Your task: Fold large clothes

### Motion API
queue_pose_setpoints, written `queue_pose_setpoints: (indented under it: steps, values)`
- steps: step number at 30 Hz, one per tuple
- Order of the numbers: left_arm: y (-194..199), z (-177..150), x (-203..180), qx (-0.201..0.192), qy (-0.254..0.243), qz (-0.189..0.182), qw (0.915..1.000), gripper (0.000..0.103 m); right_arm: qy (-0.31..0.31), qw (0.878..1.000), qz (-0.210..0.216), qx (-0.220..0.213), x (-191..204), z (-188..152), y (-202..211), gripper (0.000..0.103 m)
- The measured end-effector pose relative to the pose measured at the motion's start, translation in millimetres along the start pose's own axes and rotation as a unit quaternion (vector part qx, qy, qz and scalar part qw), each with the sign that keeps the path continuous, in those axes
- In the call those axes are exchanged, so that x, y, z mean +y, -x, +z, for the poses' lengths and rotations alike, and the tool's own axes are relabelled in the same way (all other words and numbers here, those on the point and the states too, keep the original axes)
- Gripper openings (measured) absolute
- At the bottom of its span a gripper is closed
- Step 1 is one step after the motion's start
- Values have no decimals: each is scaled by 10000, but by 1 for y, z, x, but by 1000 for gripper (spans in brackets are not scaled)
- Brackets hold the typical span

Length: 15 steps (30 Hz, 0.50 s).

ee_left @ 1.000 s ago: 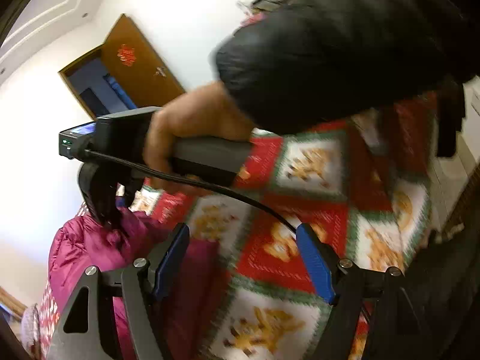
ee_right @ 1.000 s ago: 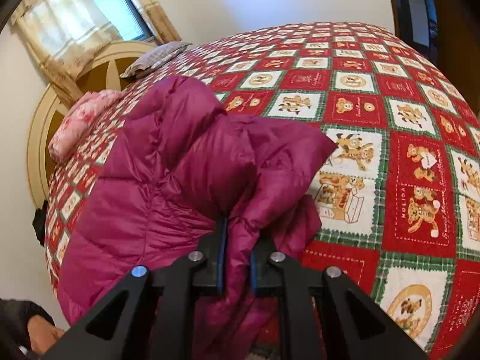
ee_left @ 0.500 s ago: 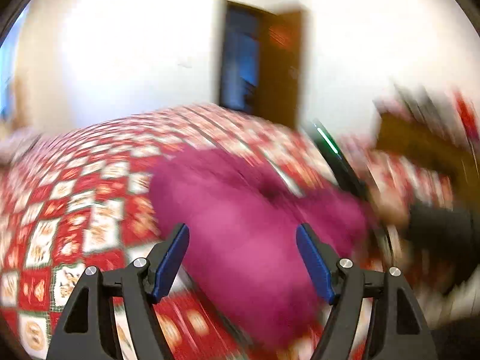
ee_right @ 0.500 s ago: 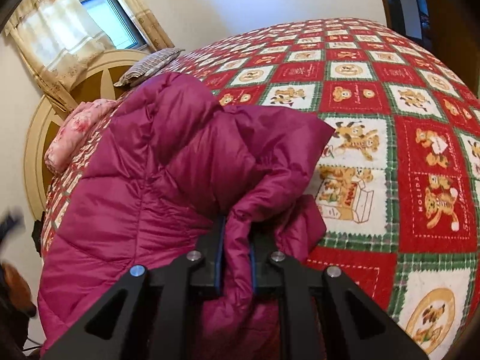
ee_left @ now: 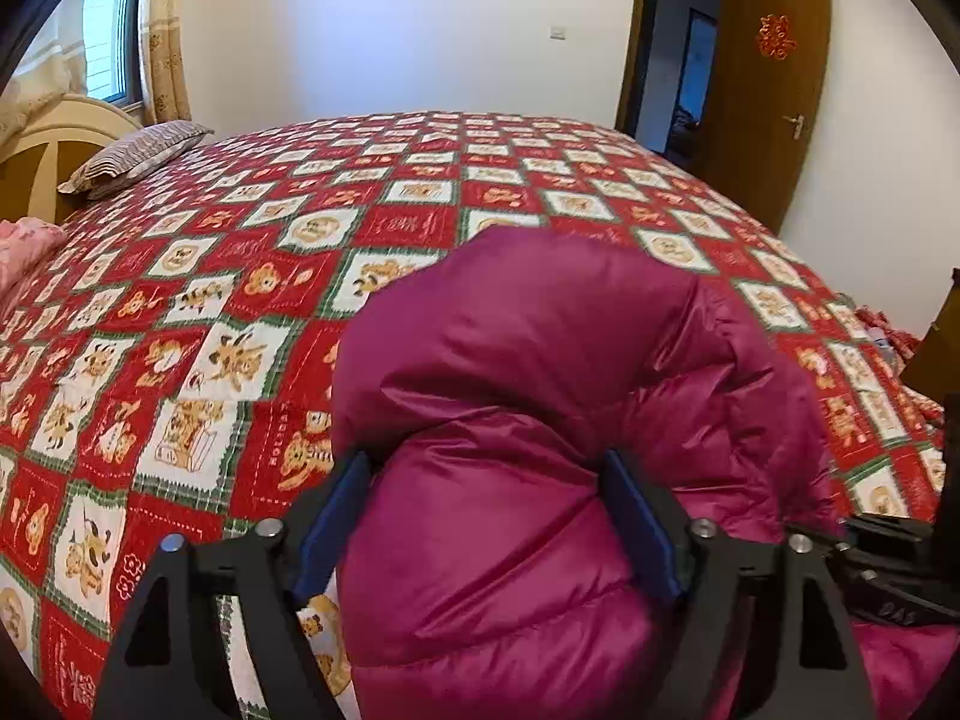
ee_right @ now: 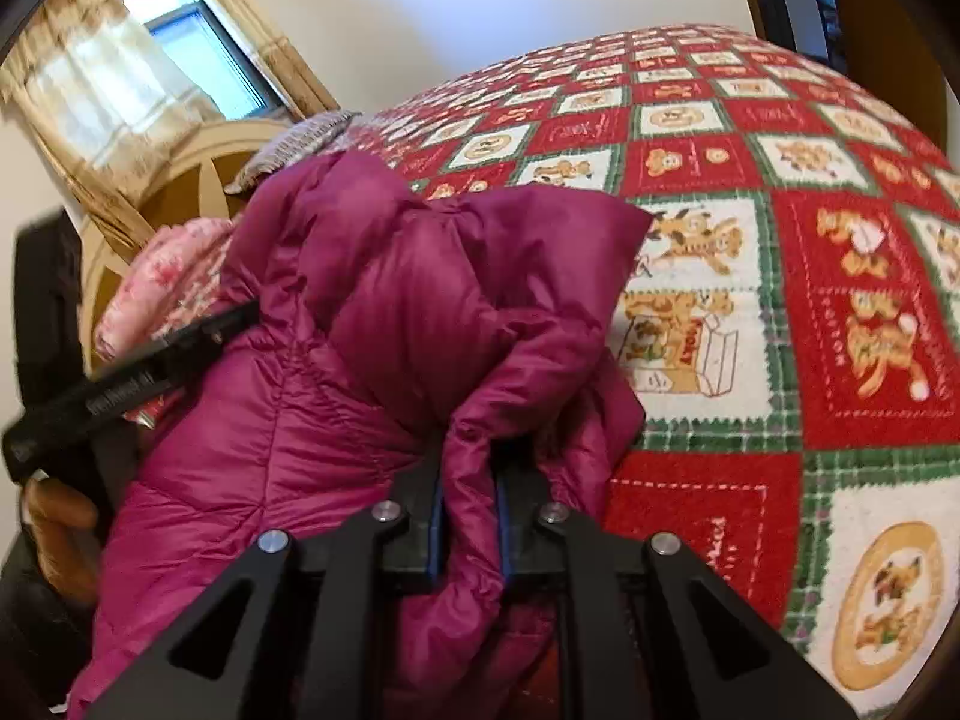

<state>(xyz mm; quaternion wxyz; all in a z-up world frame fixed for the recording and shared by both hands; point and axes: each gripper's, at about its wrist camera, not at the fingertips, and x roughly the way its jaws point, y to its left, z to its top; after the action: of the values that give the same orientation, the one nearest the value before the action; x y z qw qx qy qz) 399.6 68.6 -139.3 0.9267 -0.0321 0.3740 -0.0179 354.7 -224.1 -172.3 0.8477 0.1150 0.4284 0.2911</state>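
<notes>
A magenta puffer jacket [ee_left: 540, 372] lies bunched near the front edge of the bed; it also shows in the right wrist view [ee_right: 384, 312]. My left gripper [ee_left: 489, 516] is open, its blue pads [ee_left: 327, 525] on either side of a puffy fold of the jacket. My right gripper [ee_right: 469, 516] is shut on a pinched fold of the jacket's fabric. The left gripper's black body [ee_right: 120, 378] shows at the left of the right wrist view. The right gripper's body [ee_left: 894, 564] shows at the right of the left wrist view.
The bed wears a red, green and white quilt [ee_left: 252, 276] with bear squares. A striped pillow [ee_left: 132, 156] and pink bedding [ee_left: 24, 246] lie by the headboard [ee_left: 36, 144] at the left. A brown door [ee_left: 762, 78] stands open at the back right. A curtained window [ee_right: 162, 54] is behind the headboard.
My left gripper has swung from facing the person's arm round to the jacket and now straddles a fold. My right gripper has kept its hold and moved slightly closer over the jacket.
</notes>
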Motion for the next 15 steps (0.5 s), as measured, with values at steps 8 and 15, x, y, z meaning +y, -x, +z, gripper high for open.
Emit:
queue_pose_setpoints:
  steps: [8, 15]
  values:
    - [-21, -7, -5, 178, -132, 236, 9995, 89, -232, 9997, 64, -45, -3, -1, 5, 12]
    - [-17, -9, -12, 76, -337, 489, 9982, 90, -37, 9918, -1115, -627, 42, 34, 96, 20]
